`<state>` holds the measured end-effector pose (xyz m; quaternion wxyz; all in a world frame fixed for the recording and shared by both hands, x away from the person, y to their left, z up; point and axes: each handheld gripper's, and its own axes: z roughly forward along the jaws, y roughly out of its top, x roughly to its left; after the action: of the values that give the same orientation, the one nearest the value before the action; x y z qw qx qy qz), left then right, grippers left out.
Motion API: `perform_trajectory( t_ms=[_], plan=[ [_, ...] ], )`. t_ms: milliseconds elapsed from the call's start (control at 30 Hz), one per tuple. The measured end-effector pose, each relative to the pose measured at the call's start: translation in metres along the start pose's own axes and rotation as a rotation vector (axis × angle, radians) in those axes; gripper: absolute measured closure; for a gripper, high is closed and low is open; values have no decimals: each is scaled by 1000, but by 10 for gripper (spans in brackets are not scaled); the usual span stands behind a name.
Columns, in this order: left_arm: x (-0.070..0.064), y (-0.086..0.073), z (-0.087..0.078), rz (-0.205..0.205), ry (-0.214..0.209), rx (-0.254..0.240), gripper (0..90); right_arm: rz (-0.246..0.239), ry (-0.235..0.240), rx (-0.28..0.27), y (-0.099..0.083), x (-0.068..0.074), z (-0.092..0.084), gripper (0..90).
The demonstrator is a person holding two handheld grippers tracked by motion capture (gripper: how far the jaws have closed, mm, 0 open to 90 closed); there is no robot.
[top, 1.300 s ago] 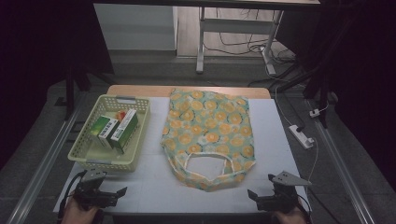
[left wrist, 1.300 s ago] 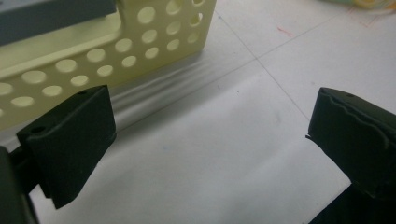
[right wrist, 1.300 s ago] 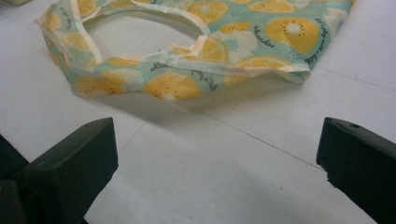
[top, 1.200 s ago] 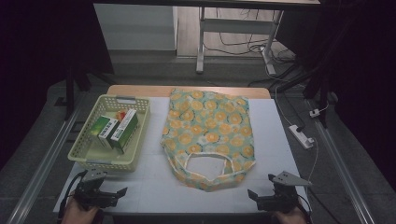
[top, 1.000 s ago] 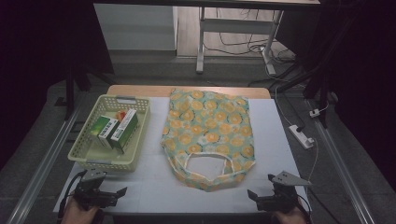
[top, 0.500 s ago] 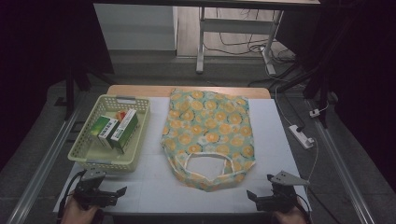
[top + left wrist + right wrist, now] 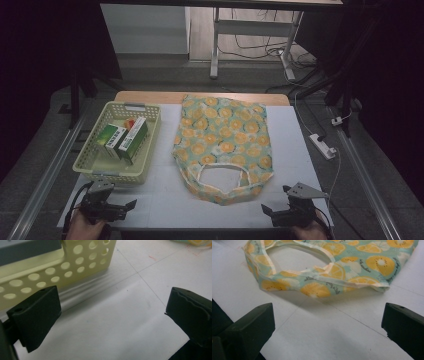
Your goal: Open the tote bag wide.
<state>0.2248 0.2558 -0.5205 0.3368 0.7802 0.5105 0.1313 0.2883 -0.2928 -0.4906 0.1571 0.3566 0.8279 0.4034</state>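
Near the front edge of the white table (image 7: 295, 145), both grippers sit low over bare tabletop, each held by a hand at the bottom of the high view. Left gripper (image 7: 131, 204): jaws spread wide, nothing between them; its own view shows bare white surface in the gap (image 7: 112, 320). Just ahead of its left jaw stands the perforated wall of the pale yellow basket (image 7: 62, 267), close to but apart from the jaw. High view: basket (image 7: 87, 167) lies directly beyond the left gripper, and green-and-white boxes (image 7: 125, 140) rest inside it, two as far as can be told, with something red and yellow partly hidden behind them. Right gripper (image 7: 266, 210): jaws likewise released and wide apart, holding nothing; a grey three-cornered plate sits on top of it. Ahead of it and slightly toward the left gripper lies the fabric bag (image 7: 222, 140) printed with orange slices on teal, flat on the table, its cut-out handle end nearest the grippers. Right gripper view: the handle loop (image 7: 317, 272) lies just beyond the jaws, not touching them, with a strip of bare table between. Bag sits between the two grippers' lines, beside the basket without touching it. White power strip (image 7: 323, 146) lies off the table's far right side, beyond the right gripper.
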Motion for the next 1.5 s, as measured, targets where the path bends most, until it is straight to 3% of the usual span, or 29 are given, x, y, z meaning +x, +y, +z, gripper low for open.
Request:
perform_trajectory(
  t_ms=[200,400,533,800,967,1167,1500],
  plan=[
    [-1,0,1,10,-2,3,3,-42,10,0,5,4,4,0],
    [-1,0,1,7,-7,5,3,-74,63,-7,11,12,12,0],
    [-1,0,1,14,-5,7,3,-91,67,-3,15,14,16,0],
    [-1,0,1,10,-5,7,3,-74,102,-13,28,12,27,0],
    [-1,0,1,3,-5,6,3,-97,120,4,39,15,38,0],
    [0,0,1,2,-5,6,3,-59,143,4,50,17,48,0],
    [0,0,1,3,-7,8,3,-81,143,46,65,24,66,0]
  ],
)
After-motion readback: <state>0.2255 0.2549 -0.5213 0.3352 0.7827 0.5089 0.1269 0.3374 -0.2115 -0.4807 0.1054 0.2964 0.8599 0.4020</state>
